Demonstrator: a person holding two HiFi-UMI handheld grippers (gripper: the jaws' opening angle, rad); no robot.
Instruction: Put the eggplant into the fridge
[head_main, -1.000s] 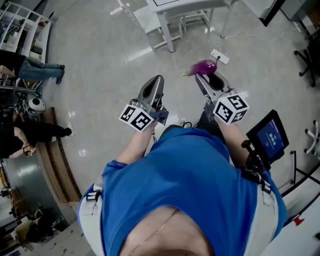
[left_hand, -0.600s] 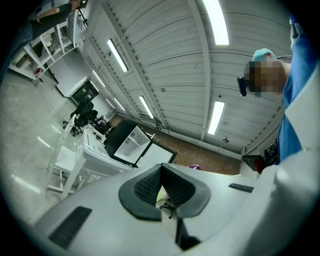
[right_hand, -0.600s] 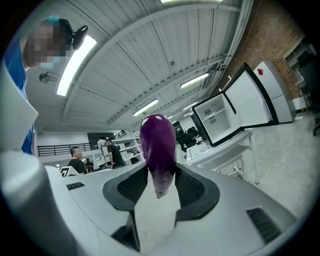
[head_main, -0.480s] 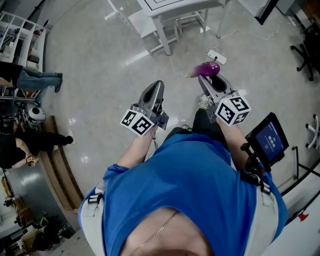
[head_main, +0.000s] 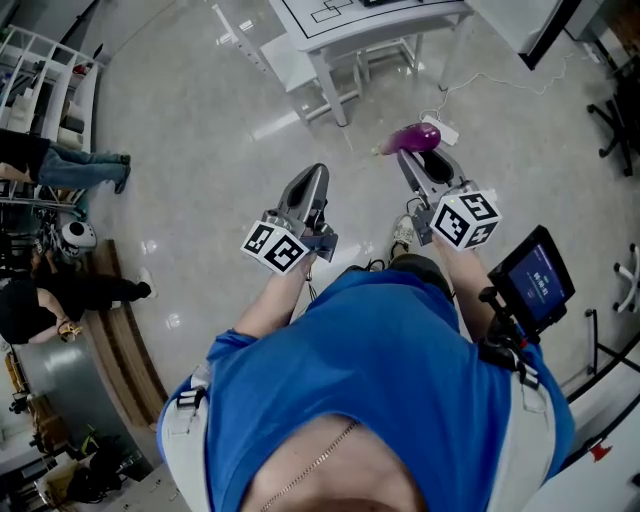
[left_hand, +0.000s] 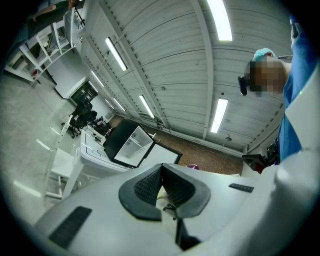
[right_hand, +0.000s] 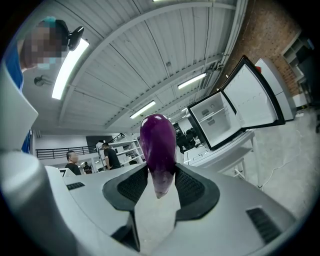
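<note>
A purple eggplant sticks out of my right gripper, which is shut on its stem end. In the right gripper view the eggplant stands up between the black pads of the right gripper. The small black fridge sits on a white table ahead with its door swung wide open. My left gripper is held level beside the right one, shut and holding nothing. From the left gripper view the same fridge shows ahead, its white inside visible.
The white table stands ahead with a white stool beside it. A power strip and its cable lie on the floor below the eggplant. A small black screen hangs at my right side. People stand at the left by shelves.
Both grippers have moved forward across the floor toward the white table, the eggplant still in the right one. The table now shows more fully at the top.
</note>
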